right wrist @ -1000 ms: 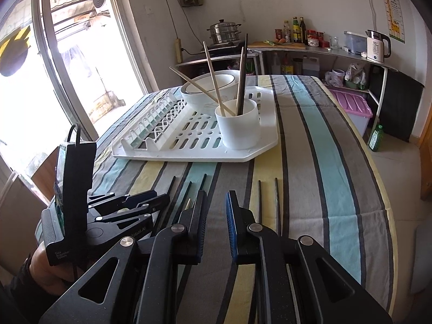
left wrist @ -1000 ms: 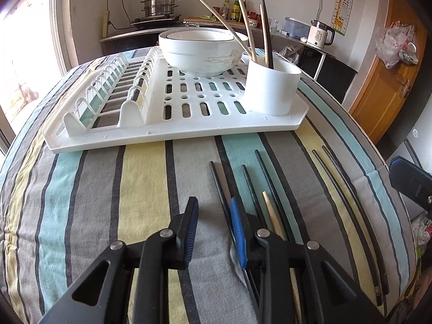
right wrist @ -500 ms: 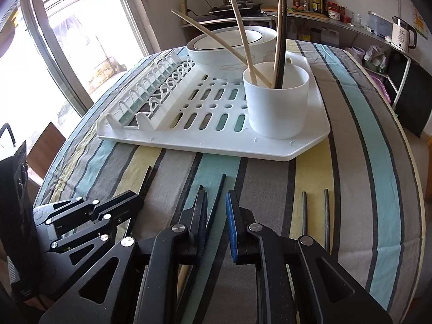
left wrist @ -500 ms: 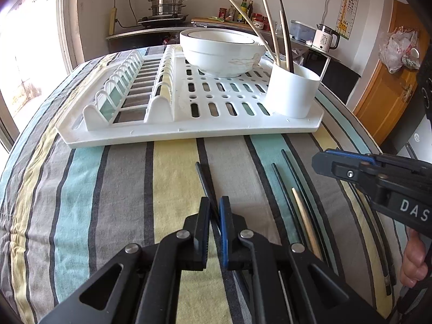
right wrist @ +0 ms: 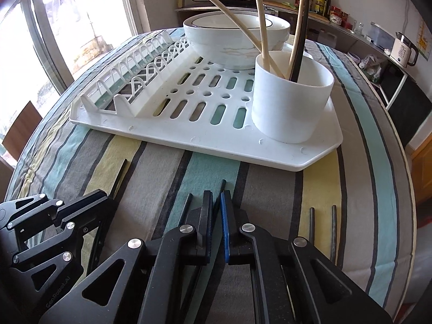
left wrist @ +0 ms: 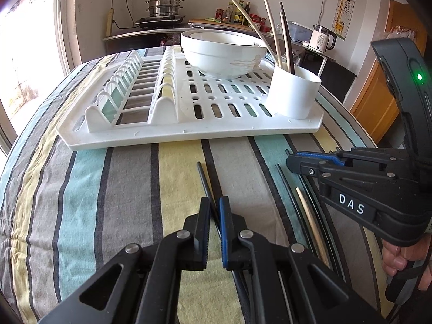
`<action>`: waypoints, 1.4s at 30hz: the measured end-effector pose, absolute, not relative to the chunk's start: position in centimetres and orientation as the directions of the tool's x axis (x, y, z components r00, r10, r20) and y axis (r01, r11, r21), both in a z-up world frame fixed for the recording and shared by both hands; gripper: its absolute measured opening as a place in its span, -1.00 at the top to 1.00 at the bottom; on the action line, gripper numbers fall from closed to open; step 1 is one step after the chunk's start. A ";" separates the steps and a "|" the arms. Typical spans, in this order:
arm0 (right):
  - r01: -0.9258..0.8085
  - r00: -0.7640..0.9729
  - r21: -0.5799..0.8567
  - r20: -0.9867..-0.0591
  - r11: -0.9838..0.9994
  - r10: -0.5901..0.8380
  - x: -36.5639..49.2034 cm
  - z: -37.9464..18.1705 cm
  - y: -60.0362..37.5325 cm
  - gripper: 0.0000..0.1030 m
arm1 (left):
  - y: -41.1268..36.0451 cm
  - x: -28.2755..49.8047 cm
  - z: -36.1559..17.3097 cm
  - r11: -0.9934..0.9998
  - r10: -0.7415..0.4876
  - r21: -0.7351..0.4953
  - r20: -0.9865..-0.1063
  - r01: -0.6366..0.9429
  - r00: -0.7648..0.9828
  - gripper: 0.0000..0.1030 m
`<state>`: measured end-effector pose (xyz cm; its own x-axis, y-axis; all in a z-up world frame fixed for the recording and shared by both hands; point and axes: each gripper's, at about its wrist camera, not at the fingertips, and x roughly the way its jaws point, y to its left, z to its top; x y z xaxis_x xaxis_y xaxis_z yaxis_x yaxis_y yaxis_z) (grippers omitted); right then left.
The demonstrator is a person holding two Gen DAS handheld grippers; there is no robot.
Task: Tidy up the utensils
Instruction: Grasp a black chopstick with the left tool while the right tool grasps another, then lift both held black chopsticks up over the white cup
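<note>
Left wrist view: left gripper [left wrist: 214, 210] fingers are clenching a thin black chopstick [left wrist: 203, 181] lying on the striped-cloth worktop [left wrist: 113, 202], white slotted plastic dish rack [left wrist: 189, 132] sitting just behind.

Right wrist view: right gripper [right wrist: 216, 202] fingers are pinching another black chopstick [right wrist: 222, 185], white cylindrical utensil cup [right wrist: 289, 108] standing on the rack's corner ahead.

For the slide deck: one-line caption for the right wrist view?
Right gripper closed on a black chopstick lying on the striped tablecloth, before the white drying rack.
</note>
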<state>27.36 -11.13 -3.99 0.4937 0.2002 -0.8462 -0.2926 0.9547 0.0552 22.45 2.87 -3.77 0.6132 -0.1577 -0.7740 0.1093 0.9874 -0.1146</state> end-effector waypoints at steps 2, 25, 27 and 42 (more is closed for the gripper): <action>-0.288 0.493 0.079 -0.842 0.954 0.218 27.4 -3.9 -11.5 0.90 | 2.9 22.7 -3.7 0.987 -0.163 -0.123 -0.777 0.107 0.608 0.87; -0.317 0.781 0.152 -0.518 0.936 0.349 18.6 10.5 -17.1 0.93 | 3.4 18.2 9.1 0.970 -0.239 -0.163 -0.552 0.178 0.799 0.92; -0.320 0.798 0.149 -0.491 0.936 0.351 17.7 11.2 -17.5 0.93 | 3.5 17.5 10.0 0.969 -0.244 -0.166 -0.527 0.182 0.814 0.92; -0.326 0.836 0.113 -0.430 0.939 0.342 15.5 12.2 -18.3 0.94 | 2.9 15.7 10.8 0.967 -0.256 -0.139 -0.489 0.215 0.834 0.92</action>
